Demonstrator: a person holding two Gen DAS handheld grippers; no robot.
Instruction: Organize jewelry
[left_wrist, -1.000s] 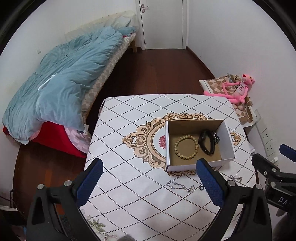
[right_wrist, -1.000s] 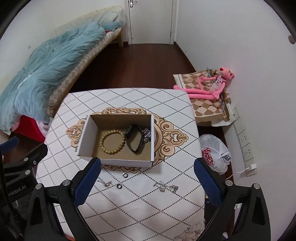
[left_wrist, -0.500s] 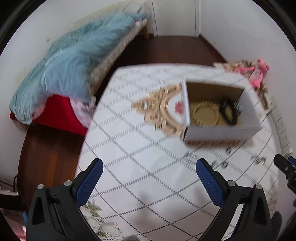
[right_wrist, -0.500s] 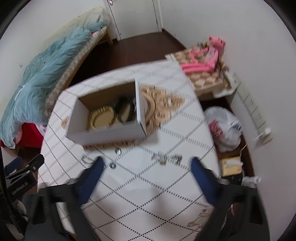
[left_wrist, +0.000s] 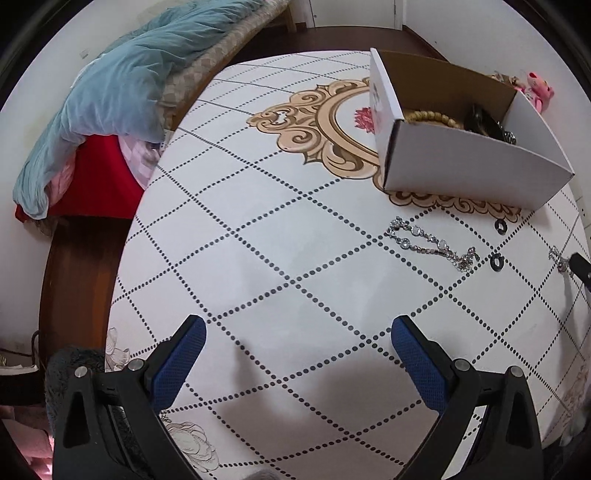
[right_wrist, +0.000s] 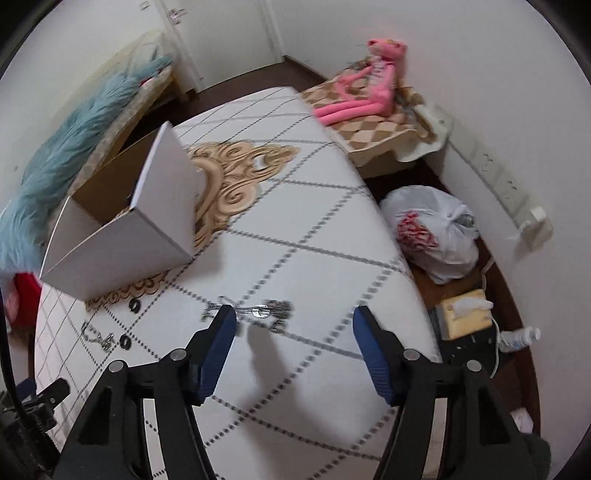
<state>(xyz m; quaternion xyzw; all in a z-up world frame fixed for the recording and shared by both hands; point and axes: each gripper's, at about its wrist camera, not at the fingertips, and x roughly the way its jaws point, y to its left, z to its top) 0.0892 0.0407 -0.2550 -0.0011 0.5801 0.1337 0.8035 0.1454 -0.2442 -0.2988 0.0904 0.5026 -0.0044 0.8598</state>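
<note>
Both grippers hang low over the tabletop (left_wrist: 280, 236), jaws spread wide and empty. The left gripper (left_wrist: 295, 354) sits over bare cloth, well short of the silver bracelet (left_wrist: 430, 243) that lies stretched out just in front of the box (left_wrist: 476, 173). Two small black rings (left_wrist: 498, 261) lie beside the bracelet's right end and nearer the box. Inside the box a bead bracelet (left_wrist: 434, 119) and a dark band (left_wrist: 484, 123) already rest.

The right gripper (right_wrist: 293, 328) hovers with its jaws open above a second silver chain (right_wrist: 258, 310), which lies bunched just ahead of the left fingertip. That view is motion-blurred, so the chain's exact shape is hard to read.

The likely next move is a pinch on this chain, and several things could spoil it. The chain is thin and flat against the cloth; jaws closing too high would slip over it, while jaws pressed too hard could snag and drag the tablecloth, shifting the rings and the other bracelet. A grip on only one end would leave the rest dangling, so it might catch on the box wall or slide free on the way over. The box looks light and could be nudged by a gripper passing close.
</note>
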